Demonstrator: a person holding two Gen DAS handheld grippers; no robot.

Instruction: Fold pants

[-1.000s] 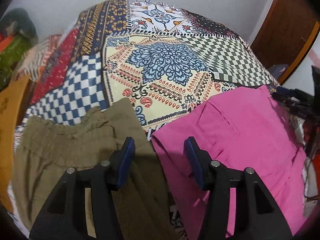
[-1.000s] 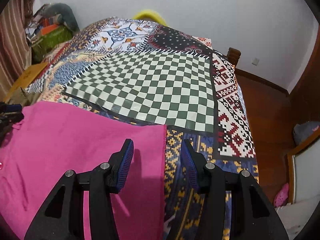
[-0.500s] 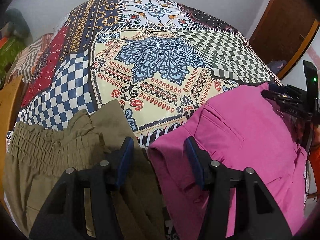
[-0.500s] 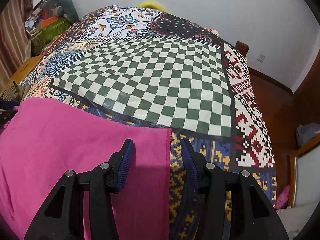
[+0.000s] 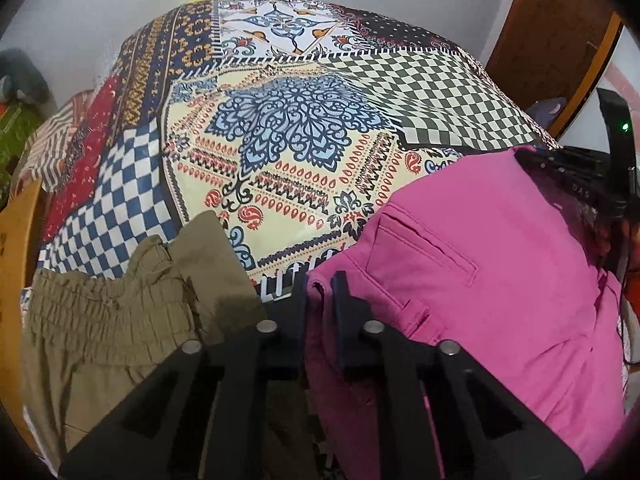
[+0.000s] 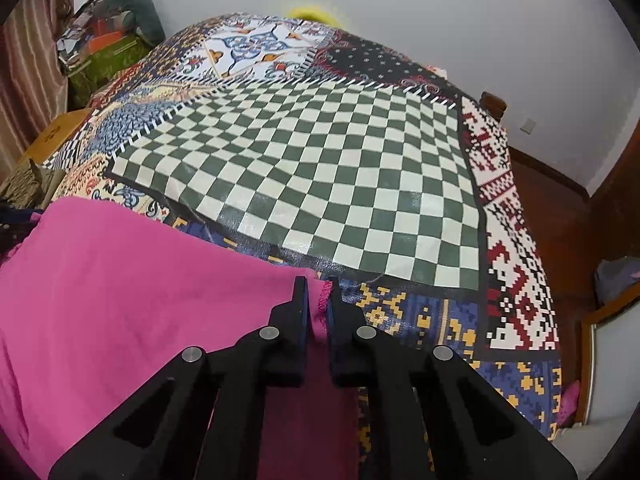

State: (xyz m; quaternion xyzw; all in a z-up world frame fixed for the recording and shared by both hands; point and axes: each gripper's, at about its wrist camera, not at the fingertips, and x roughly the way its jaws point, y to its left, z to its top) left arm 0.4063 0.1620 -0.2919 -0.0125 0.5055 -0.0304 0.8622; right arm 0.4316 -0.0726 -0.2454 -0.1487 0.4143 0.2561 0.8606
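Pink pants (image 5: pixel 480 280) lie on the near part of a patterned bed, back pocket up. My left gripper (image 5: pixel 320 292) is shut on the waistband corner of the pink pants at their left end. In the right wrist view the pink pants (image 6: pixel 140 300) spread to the left, and my right gripper (image 6: pixel 318 300) is shut on their hem corner at the right end. The right gripper also shows as a dark shape at the far right of the left wrist view (image 5: pixel 592 184).
Olive-green pants (image 5: pixel 112 320) with an elastic waist lie left of the pink ones. The patchwork bedspread (image 6: pixel 320 168) stretches away to the white wall. A wooden cabinet (image 5: pixel 560 32) and floor (image 6: pixel 560 208) lie right of the bed. Piled clothes (image 6: pixel 104 44) sit far left.
Both grippers were open over the pants' corners and have now closed on the pink fabric, the left on the waistband corner, the right on the hem corner.
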